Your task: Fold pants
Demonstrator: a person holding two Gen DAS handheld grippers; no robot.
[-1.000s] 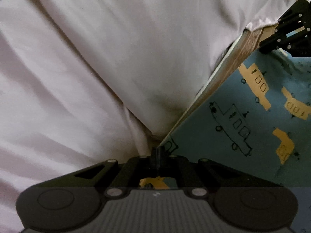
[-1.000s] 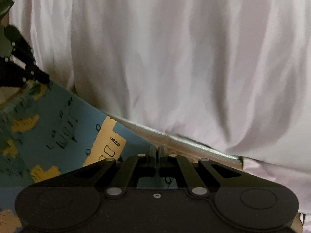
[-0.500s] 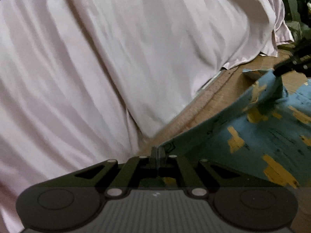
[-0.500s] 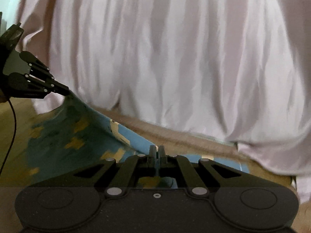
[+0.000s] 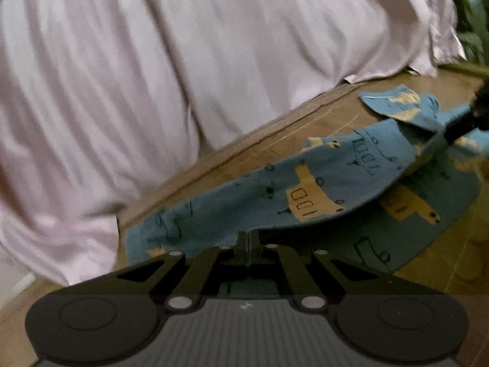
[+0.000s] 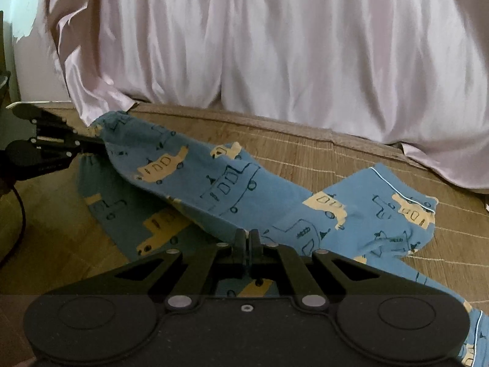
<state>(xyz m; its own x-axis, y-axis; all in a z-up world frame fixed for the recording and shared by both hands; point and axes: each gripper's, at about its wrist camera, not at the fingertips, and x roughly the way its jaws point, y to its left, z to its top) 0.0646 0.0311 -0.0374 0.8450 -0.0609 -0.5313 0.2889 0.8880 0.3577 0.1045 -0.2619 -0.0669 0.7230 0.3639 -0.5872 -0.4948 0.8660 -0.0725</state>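
Draping behind: pale bedsheet (image 6: pixel 275 46), backdrop only. Woven mat (image 6: pixel 336 153) serves as folding surface. Blue pants (image 6: pixel 214 177) partly on mat, one edge raised for fold. Left gripper (image 5: pixel 248 240) and right gripper (image 6: pixel 248 241) each pinched tight on fabric.

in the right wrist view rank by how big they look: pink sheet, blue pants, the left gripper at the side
1. pink sheet, filling the upper half.
2. blue pants, spread across the floor.
3. left gripper, partly cut off at the edge, so its true size is unsure.
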